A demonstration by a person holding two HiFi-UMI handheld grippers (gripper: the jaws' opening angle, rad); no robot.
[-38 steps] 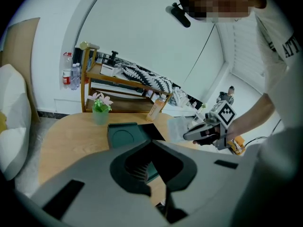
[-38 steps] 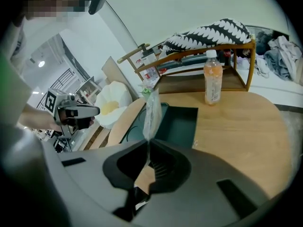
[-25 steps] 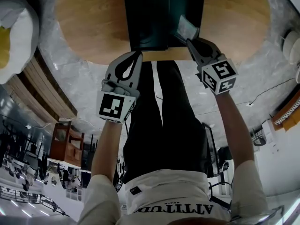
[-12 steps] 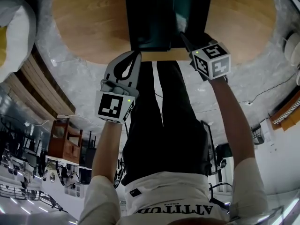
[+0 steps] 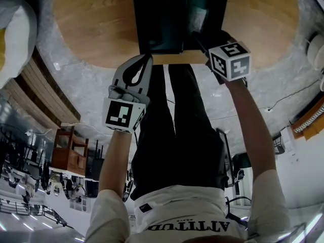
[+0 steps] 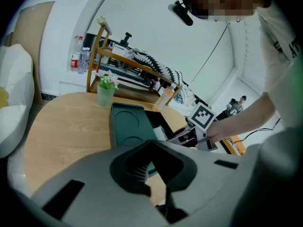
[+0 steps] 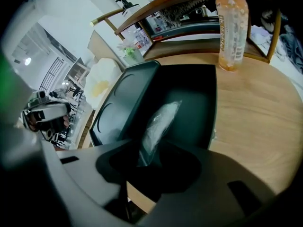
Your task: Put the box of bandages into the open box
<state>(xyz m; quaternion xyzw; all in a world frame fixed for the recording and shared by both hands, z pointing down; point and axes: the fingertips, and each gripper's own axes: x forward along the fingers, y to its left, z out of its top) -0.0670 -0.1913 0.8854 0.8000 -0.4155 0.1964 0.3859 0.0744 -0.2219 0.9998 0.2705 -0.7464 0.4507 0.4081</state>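
One bandage box (image 7: 158,124) in open box (image 7: 201,91); right gripper (image 7: 147,178) opening around it.

Head view: set high, facing steeply down past the person's shirt (image 5: 182,206) at 6 o'clock to the wooden table (image 5: 91,29) at 12 o'clock; the open box (image 5: 162,19) sits at the table's near edge, farther from this lens than from the other two. Left gripper view: low, back from the table edge, facing across the top toward a shelf (image 6: 142,63) at 12 o'clock, box mid-frame. Right gripper view: close above the box, tilted down into it, bottle (image 7: 232,27) at 1 o'clock before the same shelf; all three views share table and box.
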